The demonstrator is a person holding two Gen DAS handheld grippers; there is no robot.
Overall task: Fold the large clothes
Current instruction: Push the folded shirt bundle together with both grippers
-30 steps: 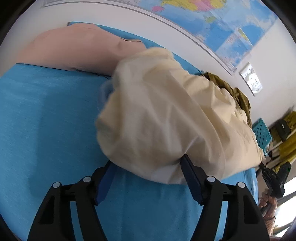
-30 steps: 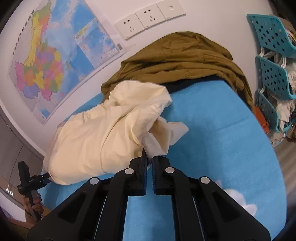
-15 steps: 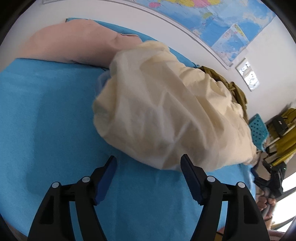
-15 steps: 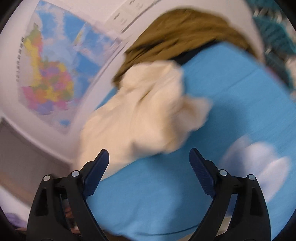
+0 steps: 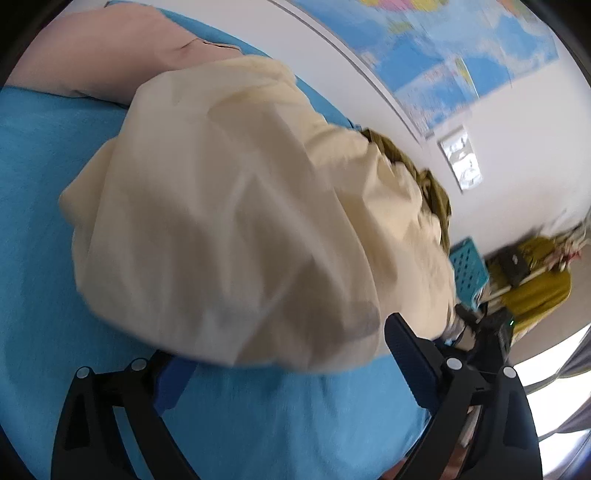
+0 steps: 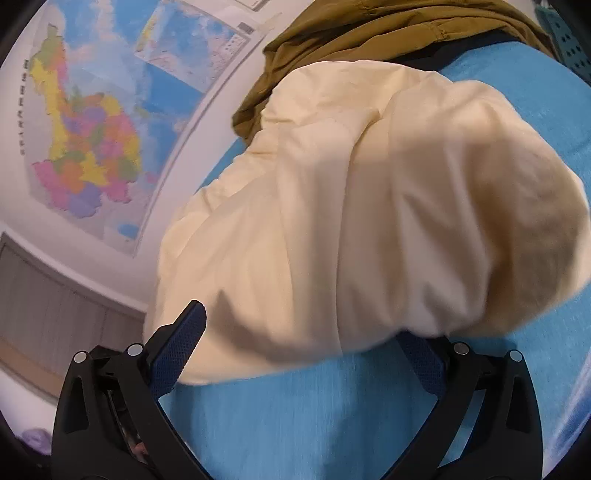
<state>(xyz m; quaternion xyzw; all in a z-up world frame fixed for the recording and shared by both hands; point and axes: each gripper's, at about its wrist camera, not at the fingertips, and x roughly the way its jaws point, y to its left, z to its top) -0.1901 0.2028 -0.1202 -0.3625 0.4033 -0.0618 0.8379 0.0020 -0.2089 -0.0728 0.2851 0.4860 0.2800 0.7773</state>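
Crowding twelve o'clock, an olive garment (image 6: 369, 33) backs the rumpled cream garment (image 6: 369, 206) on blue sheet (image 6: 332, 417); left gripper (image 5: 291, 363) and right gripper (image 6: 306, 347), jaws just widened, straddle its hem unclamped.

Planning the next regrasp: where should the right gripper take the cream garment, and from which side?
A judgement: take the cream garment at its near bottom edge, where the cloth overhangs the blue sheet. Come in low from the near side, one finger under the edge. The rest is a rounded, bunched mound with no clear fold to pinch. The right gripper, jaws just opened wide, already straddles that edge without pressing.
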